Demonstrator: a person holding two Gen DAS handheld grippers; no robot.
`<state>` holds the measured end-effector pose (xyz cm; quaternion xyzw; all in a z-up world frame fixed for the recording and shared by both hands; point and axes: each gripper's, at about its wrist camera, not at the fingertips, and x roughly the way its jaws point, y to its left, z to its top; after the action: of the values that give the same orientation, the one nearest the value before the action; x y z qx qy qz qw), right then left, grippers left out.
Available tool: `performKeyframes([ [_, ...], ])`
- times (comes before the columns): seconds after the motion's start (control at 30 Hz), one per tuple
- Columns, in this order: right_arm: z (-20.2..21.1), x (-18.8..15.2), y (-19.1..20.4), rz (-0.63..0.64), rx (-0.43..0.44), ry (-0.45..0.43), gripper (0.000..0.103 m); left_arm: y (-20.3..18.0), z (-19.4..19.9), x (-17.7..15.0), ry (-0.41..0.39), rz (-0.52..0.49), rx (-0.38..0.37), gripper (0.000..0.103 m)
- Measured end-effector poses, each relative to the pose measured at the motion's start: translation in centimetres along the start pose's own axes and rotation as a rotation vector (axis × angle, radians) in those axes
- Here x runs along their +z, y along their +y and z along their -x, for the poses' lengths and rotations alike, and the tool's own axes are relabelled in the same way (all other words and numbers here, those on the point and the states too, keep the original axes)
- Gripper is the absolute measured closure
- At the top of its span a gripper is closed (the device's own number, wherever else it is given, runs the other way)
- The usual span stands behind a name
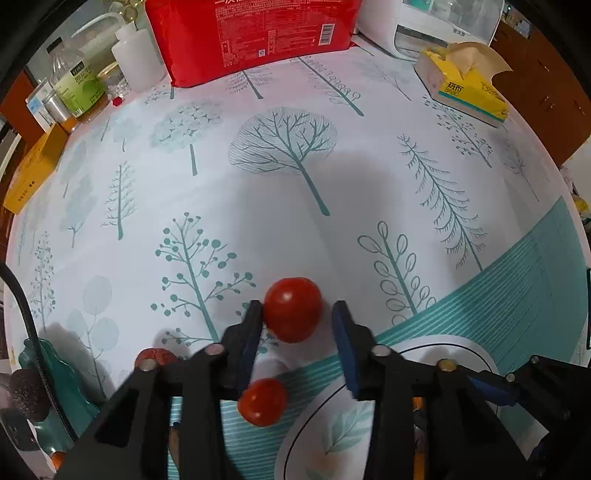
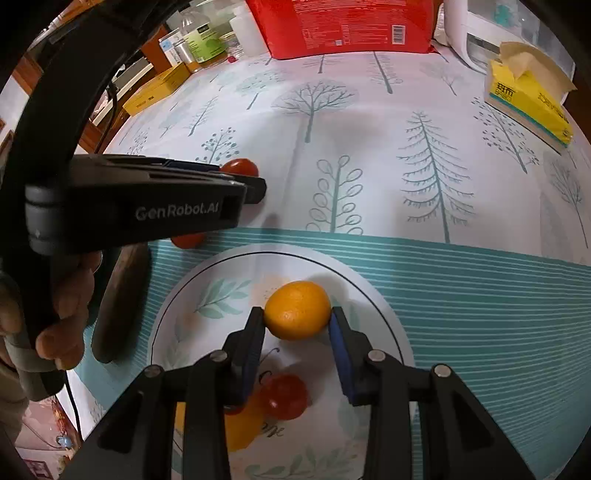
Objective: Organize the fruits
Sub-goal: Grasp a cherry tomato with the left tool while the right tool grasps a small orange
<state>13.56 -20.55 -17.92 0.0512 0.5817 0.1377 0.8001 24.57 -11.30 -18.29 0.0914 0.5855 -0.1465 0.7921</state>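
Tree-printed cloth [image 1: 295, 229] is covering the bench, with a teal striped band running along its near edge. Along the far edge a red pack [image 1: 251, 33], a white bottle [image 1: 138, 59], a green-labelled bottle [image 1: 79, 86] and a white appliance [image 1: 432, 26] are standing. A yellow tissue box [image 1: 465, 83] is lying toward the far right corner with a tissue sticking out of its top, and a yellow carton [image 1: 33, 173] is lying at the left edge.

A white plate [image 2: 207, 273] with leaf prints is sitting on the striped band near the front edge. An orange [image 2: 297, 309] is resting inside it, and a smaller red tomato [image 2: 284, 396] is lying in it nearer the front edge.

The right hand-held gripper [image 2: 297, 325] is grasping the orange, its pads pressing on both sides. The left hand-held gripper [image 1: 297, 317] is pointing down at the cloth just beyond the plate with a tomato [image 1: 292, 309] between its fingers; the left pad is touching it, a sliver of gap is showing at the right pad, so I cannot tell whether it is clenched on the fruit. Another tomato [image 1: 263, 401] is lying on the striped band beside the plate's left rim.
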Motion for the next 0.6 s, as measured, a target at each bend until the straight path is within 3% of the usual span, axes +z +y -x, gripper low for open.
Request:
performKeyframes([
  [0.37,-0.1,-0.1,0.0,-0.003,-0.005,-0.007,0.068,0.8,-0.1,-0.6,-0.011,0.068,-0.043,0.076],
  [0.6,2.0,-0.5,0.5,-0.008,-0.016,-0.038,0.068,0.5,3.4,-1.7,-0.06,0.076,-0.084,0.076],
])
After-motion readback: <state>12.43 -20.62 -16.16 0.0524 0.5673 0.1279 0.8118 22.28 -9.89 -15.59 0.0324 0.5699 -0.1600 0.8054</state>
